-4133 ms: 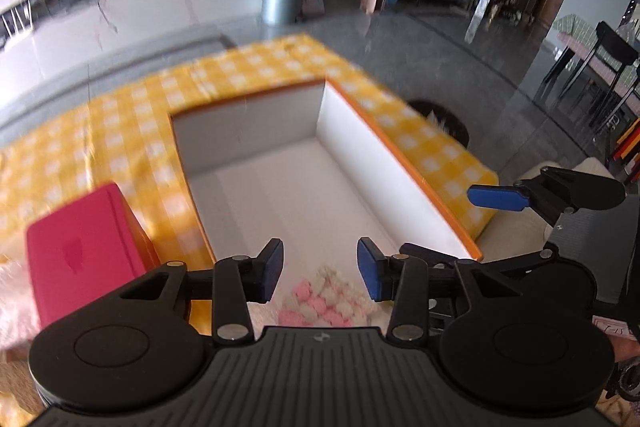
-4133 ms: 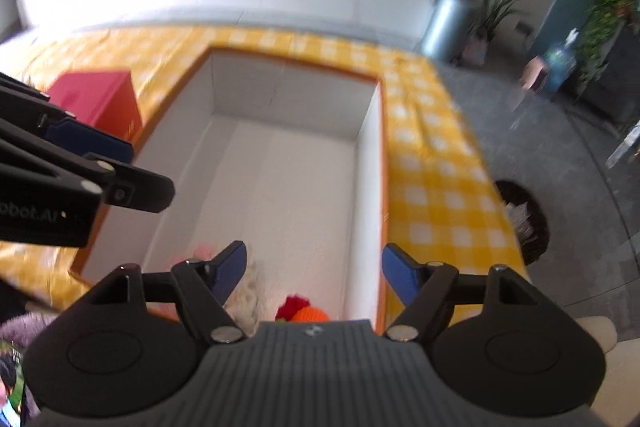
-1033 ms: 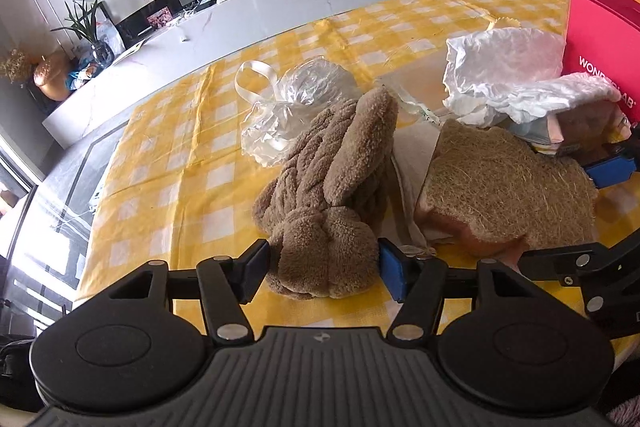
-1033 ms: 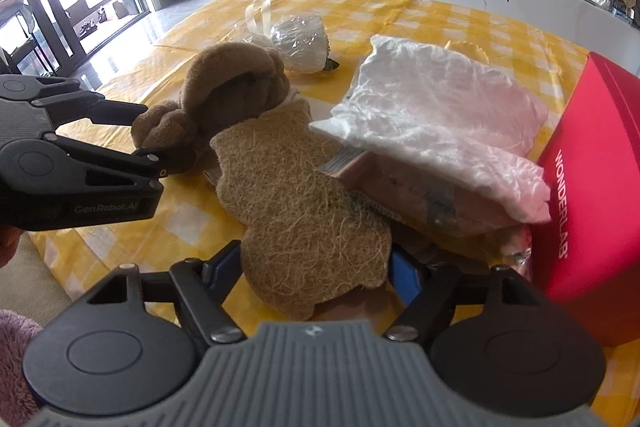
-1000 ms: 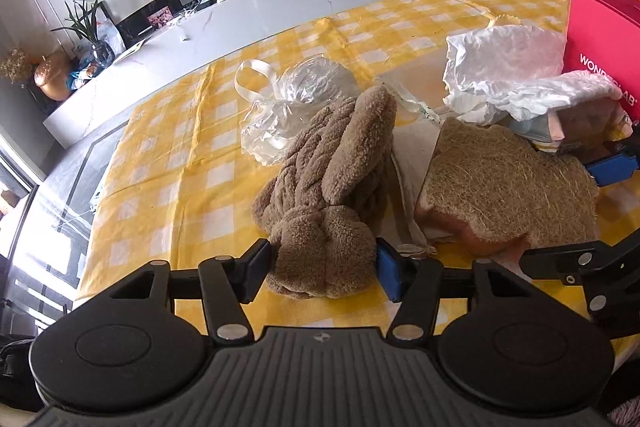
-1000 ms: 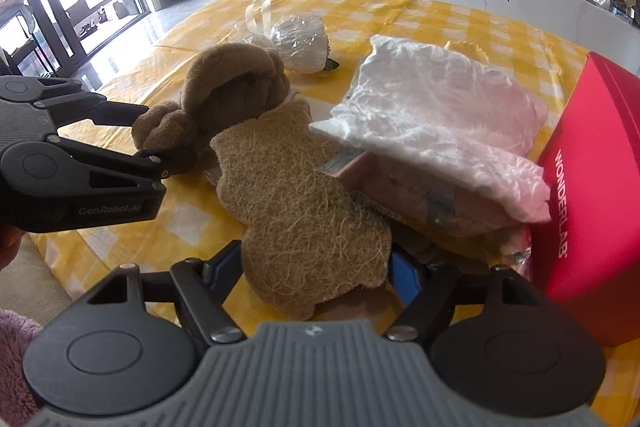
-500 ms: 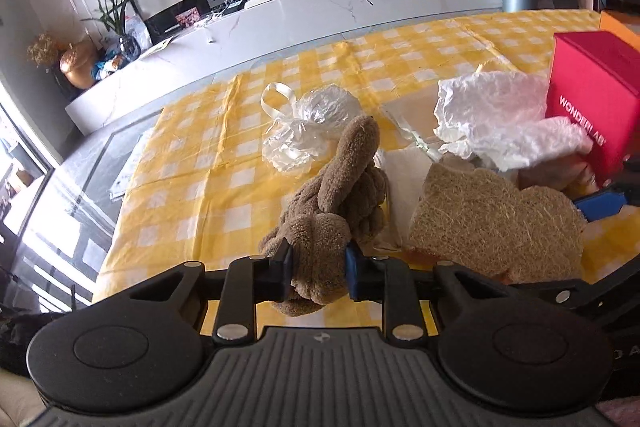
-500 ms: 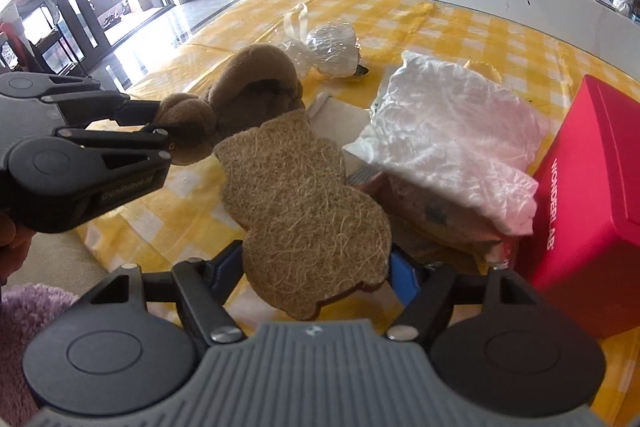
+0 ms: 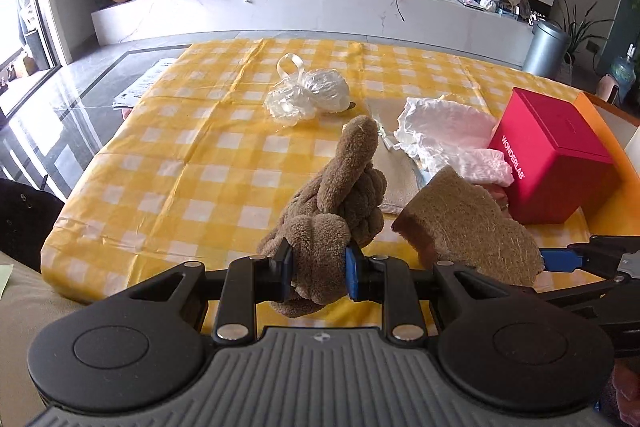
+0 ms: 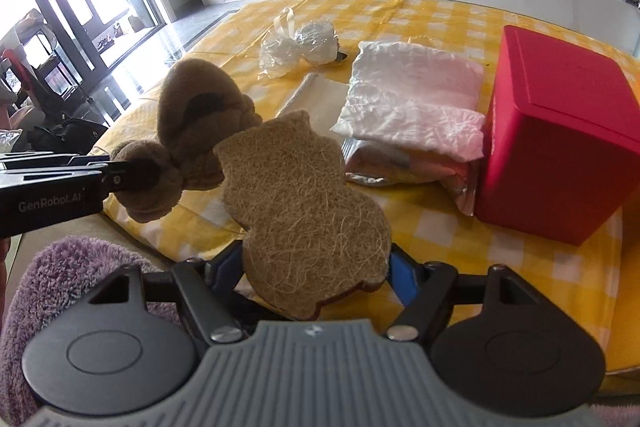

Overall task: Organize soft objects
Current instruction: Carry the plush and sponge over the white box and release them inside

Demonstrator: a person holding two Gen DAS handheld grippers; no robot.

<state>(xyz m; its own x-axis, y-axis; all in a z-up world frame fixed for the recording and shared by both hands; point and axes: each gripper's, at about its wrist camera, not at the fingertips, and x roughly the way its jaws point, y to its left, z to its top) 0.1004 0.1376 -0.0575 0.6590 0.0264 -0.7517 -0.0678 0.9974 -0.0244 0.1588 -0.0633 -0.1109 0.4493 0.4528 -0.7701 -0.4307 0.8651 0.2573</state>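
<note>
My left gripper (image 9: 316,269) is shut on a brown knotted plush toy (image 9: 340,195) and holds it above the yellow checked tablecloth (image 9: 200,155). The toy also shows in the right wrist view (image 10: 192,131), with the left gripper (image 10: 132,175) at the left. My right gripper (image 10: 316,275) is shut on a flat tan fibre pad shaped like a bear (image 10: 304,211), lifted off the table. The pad (image 9: 472,231) sits right of the toy in the left wrist view, with the right gripper's blue fingertip (image 9: 560,261) at its edge.
On the table lie a knotted clear plastic bag (image 9: 308,95), a crinkled white packet (image 10: 416,99) over a foil packet (image 10: 392,163), a beige cloth (image 10: 312,99) and a red box (image 10: 560,147). An orange-rimmed box edge (image 9: 608,123) is far right. A purple fluffy mat (image 10: 68,267) lies below.
Both grippers have risen from the table, carrying the plush toy and the fibre pad higher. The right gripper's jaws have closed in on the pad.
</note>
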